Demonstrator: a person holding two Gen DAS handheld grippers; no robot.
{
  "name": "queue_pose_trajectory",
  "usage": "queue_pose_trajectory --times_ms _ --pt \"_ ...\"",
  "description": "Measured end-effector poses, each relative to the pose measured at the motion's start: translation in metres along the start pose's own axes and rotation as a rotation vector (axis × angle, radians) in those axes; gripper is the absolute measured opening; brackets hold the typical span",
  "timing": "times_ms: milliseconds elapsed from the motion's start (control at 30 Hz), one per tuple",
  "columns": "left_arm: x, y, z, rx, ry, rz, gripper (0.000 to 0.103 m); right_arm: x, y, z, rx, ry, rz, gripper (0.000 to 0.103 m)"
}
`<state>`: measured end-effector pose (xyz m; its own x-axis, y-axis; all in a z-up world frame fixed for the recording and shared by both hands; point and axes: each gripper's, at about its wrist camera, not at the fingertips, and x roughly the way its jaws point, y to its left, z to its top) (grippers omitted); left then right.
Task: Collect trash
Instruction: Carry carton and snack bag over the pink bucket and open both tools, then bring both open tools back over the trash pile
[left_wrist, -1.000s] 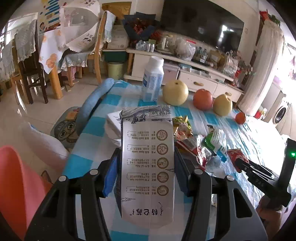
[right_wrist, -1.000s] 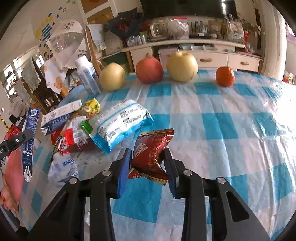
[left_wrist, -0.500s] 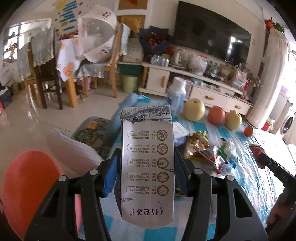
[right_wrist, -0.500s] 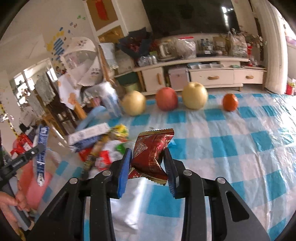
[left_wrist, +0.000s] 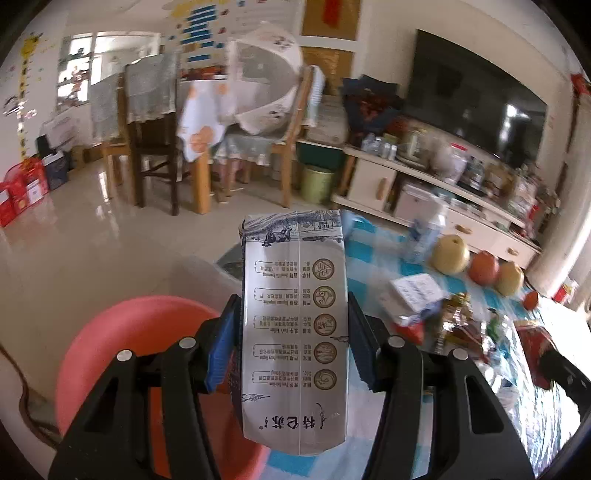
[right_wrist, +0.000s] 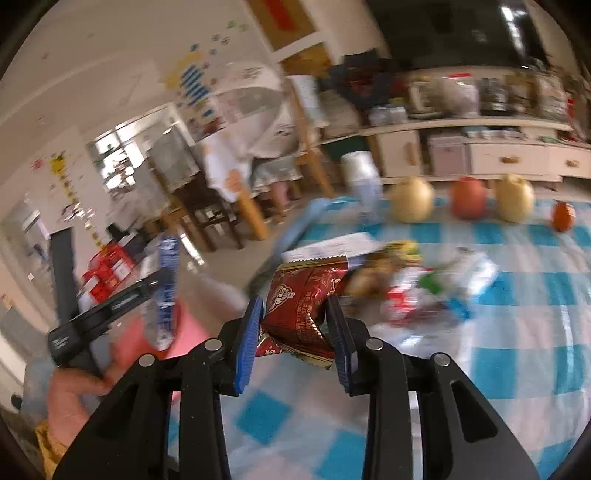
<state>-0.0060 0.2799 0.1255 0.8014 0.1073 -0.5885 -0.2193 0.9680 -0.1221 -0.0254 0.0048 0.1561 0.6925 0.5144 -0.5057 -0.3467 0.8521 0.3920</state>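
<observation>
My left gripper is shut on a white milk carton with blue print, held upright past the table's left edge, over a pink basin on the floor. My right gripper is shut on a crumpled red snack wrapper, lifted above the blue-checked tablecloth. In the right wrist view the left gripper appears at the left with the carton seen edge-on, a hand gripping its handle. More wrappers lie heaped on the cloth; the same wrappers show in the left wrist view.
Two pears, an apple and a small orange line the table's far edge, beside a white bottle. Beyond stand a dining table with chairs, a TV cabinet and red boxes on the tiled floor.
Both grippers swung left and rose with their loads. The carton went from over the table to over the pink basin; the red wrapper lifted off the cloth and moved toward the table's left edge.
</observation>
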Motion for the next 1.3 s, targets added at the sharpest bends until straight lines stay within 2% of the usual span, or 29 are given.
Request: queue_pose_trajectory --times_ms 200,467,533,567,600,633,667,733,800,900,1000,1300 --pt "-0.009 0.052 0.007 -0.09 -0.009 0.076 0.056 0.037 0.08 -0.003 -0.067 0.047 0.141 0.037" --pt "-0.017 0.113 0.01 -0.212 -0.011 0.156 0.056 0.087 0.167 -0.014 -0.179 0.116 0.235 0.038" --pt "-0.017 0.123 0.01 -0.239 -0.009 0.167 0.056 0.103 0.178 -0.019 -0.205 0.144 0.233 0.043" --pt "-0.016 0.125 0.01 -0.248 -0.007 0.171 0.059 0.109 0.182 -0.022 -0.216 0.154 0.224 0.049" --pt "-0.016 0.13 0.011 -0.261 -0.005 0.173 0.067 0.114 0.186 -0.027 -0.222 0.164 0.213 0.064" --pt "-0.016 0.132 0.011 -0.269 -0.008 0.176 0.074 0.117 0.184 -0.029 -0.222 0.169 0.204 0.074" --pt "-0.016 0.135 0.011 -0.274 -0.014 0.185 0.083 0.116 0.182 -0.031 -0.218 0.165 0.187 0.077" --pt "-0.019 0.137 0.012 -0.275 -0.036 0.203 0.085 0.111 0.174 -0.035 -0.218 0.147 0.153 0.091" --pt "-0.021 0.136 0.013 -0.269 -0.058 0.212 0.087 0.103 0.166 -0.037 -0.232 0.127 0.107 0.091" --pt "-0.028 0.127 0.012 -0.243 -0.133 0.226 0.089 0.092 0.151 -0.04 -0.233 0.107 0.055 0.092" --pt "-0.034 0.107 0.014 -0.153 -0.206 0.188 0.092 0.079 0.134 -0.042 -0.216 0.091 0.024 0.092" --pt "-0.03 0.062 0.017 -0.038 -0.236 0.093 0.092 0.044 0.097 -0.052 -0.253 0.02 -0.071 0.096"
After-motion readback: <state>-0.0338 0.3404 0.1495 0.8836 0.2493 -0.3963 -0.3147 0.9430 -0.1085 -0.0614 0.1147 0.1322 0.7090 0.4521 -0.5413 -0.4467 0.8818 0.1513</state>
